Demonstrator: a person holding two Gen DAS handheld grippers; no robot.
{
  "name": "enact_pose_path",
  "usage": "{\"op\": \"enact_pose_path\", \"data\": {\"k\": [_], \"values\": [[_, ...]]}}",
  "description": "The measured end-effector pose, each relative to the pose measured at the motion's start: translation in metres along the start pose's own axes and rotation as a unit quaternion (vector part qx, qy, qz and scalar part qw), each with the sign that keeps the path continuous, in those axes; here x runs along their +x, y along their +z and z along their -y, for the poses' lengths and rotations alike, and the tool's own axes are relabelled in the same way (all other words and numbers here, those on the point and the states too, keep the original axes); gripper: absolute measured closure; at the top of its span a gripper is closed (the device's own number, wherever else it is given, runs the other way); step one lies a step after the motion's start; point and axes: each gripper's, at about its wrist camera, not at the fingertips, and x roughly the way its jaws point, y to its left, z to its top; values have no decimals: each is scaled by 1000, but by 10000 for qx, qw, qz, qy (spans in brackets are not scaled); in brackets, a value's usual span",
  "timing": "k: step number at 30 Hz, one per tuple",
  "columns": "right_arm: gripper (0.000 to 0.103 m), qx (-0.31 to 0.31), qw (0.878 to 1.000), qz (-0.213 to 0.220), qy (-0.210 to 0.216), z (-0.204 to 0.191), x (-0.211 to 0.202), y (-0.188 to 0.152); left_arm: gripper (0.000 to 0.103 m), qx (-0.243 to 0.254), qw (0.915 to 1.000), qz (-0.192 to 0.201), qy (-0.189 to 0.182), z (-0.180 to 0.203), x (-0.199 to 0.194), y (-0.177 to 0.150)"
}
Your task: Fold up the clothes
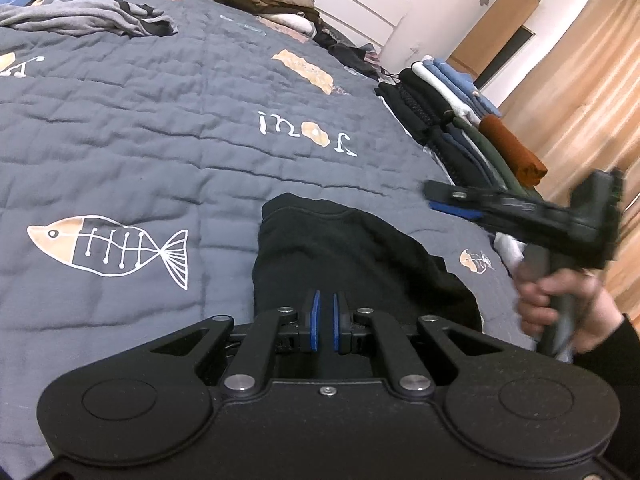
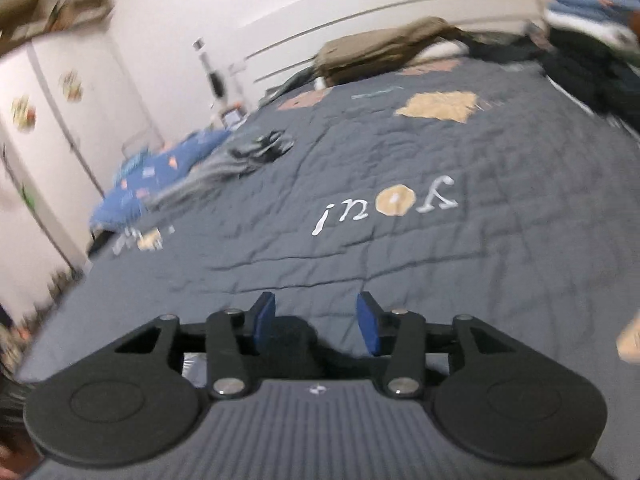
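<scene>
Quilt (image 1: 160, 128) centre open; folded stack (image 1: 460, 120) blocks right edge, grey garment (image 1: 88, 16) far-left.

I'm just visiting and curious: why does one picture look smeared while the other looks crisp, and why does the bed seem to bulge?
Left wrist view: sharp on the quilt and black garment; only the right gripper and hand blur. Right wrist view: streaky motion blur throughout, worst at the edges, though its open blue fingers stay fairly crisp. Both: fisheye lenses bow the bed and walls; lighting is soft and even.
</scene>
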Motion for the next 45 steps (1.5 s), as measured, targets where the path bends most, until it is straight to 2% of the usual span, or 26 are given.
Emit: {"op": "enact_pose_path", "data": {"k": [2, 6, 15, 16, 18, 20, 22, 23, 25, 28, 31, 32, 34, 35, 38, 41, 45], "values": [[56, 380, 9993, 4, 36, 4, -21, -8, 97, 35, 10000, 9, -10, 3, -1, -1], [55, 919, 9958, -1, 13, 4, -61, -50, 96, 143, 9999, 14, -22, 11, -2, -3], [53, 1364, 9890, -202, -535, -9, -121, -134, 91, 592, 9982, -75, -10, 35, -12, -21], [52, 1390, 9882, -209, -615, -10, -126, -142, 88, 668, 9977, -96, -4, 38, -15, -25], [52, 1399, 9870, -265, -741, -13, -134, -158, 76, 889, 9960, -136, 8, 45, -23, -34], [52, 1458, 9856, -311, -799, -14, -142, -173, 57, 1232, 9922, -179, 20, 52, -33, -46], [52, 1558, 9839, -341, -806, -13, -148, -185, 53, 1736, 9844, -267, 38, 62, -46, -61], [52, 1591, 9833, -364, -808, -13, -150, -192, 48, 1892, 9814, -323, 96, 64, -50, -68], [52, 1608, 9830, -425, -782, -14, -150, -201, 42, 2140, 9756, -437, 222, 66, -57, -80], [52, 1637, 9823, -516, -752, -16, -148, -213, 42, 2443, 9668, -616, 429, 65, -64, -95], [52, 1740, 9810, -561, -648, -20, -147, -224, 41, 2481, 9636, -760, 643, 58, -64, -102], [54, 1792, 9802, -567, -616, -20, -146, -225, 41, 2446, 9637, -819, 689, 55, -62, -103], [74, 1895, 9786, -578, -553, -22, -145, -228, 41, 2377, 9635, -950, 782, 49, -58, -106], [91, 1947, 9777, -584, -521, -22, -144, -229, 41, 2361, 9628, -1016, 837, 46, -56, -106], [94, 2179, 9742, -491, -325, -24, -152, -230, 41, 2299, 9622, -1092, 965, 38, -56, -107], [95, 2334, 9714, -409, -136, -26, -165, -231, 41, 2210, 9654, -988, 973, 34, -62, -101], [94, 2327, 9699, -642, -311, -23, -162, -240, 41, 2126, 9694, -832, 899, 34, -70, -93]]}}
